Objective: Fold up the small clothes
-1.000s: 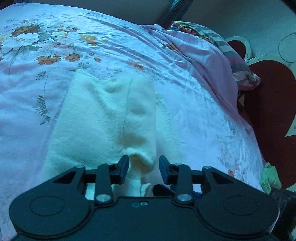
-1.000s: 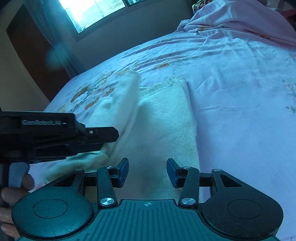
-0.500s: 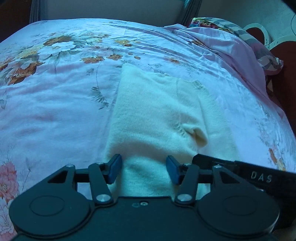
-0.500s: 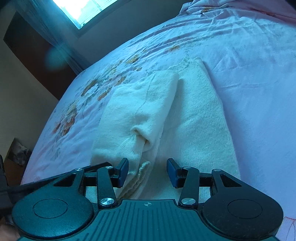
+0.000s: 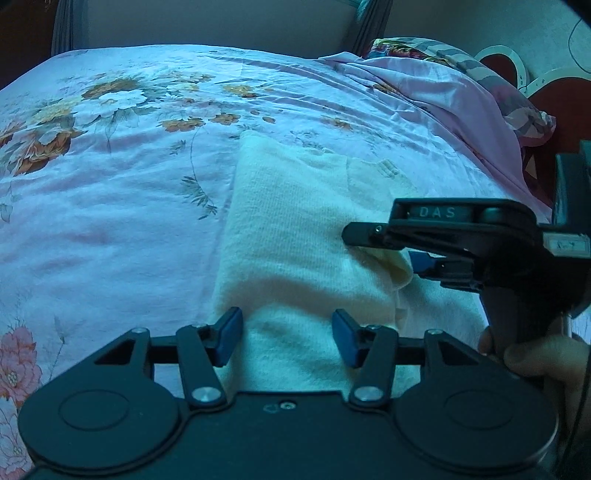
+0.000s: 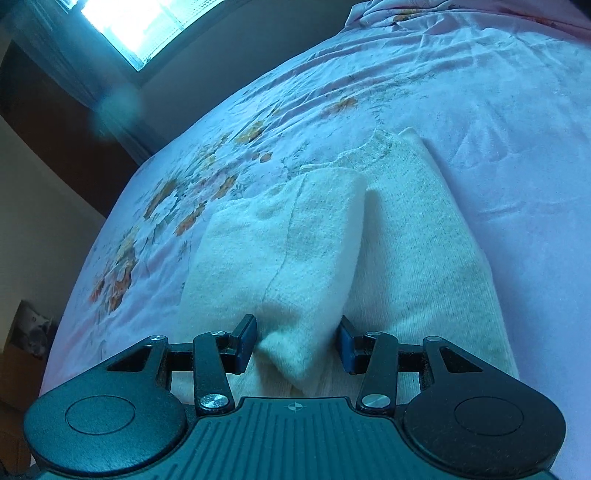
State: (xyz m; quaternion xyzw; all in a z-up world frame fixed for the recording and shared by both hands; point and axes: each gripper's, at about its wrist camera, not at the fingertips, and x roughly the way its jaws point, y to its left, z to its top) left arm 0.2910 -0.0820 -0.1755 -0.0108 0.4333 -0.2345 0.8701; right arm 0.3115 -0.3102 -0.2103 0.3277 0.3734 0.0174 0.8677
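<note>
Hovering agape over a cream sweater (image 5: pixel 295 236) on the bedsheet (image 5: pixel 110 206): left claw (image 5: pixel 287 338) freshly widened, right claw (image 6: pixel 297 343) straddling a folded sleeve (image 6: pixel 306 266), pads apparently unpressed.

A bed (image 5: pixel 110 229) with a pink floral sheet (image 6: pixel 498 110) fills the room. A bright window (image 6: pixel 147 22) sits high in a pale wall (image 5: pixel 221 26). A rumpled quilt (image 5: pixel 443 92) lies at the bed's far right edge.

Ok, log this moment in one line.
sweater on bed | sleeve folded in | left gripper just opened, empty | right gripper open, sleeve between jaws
</note>
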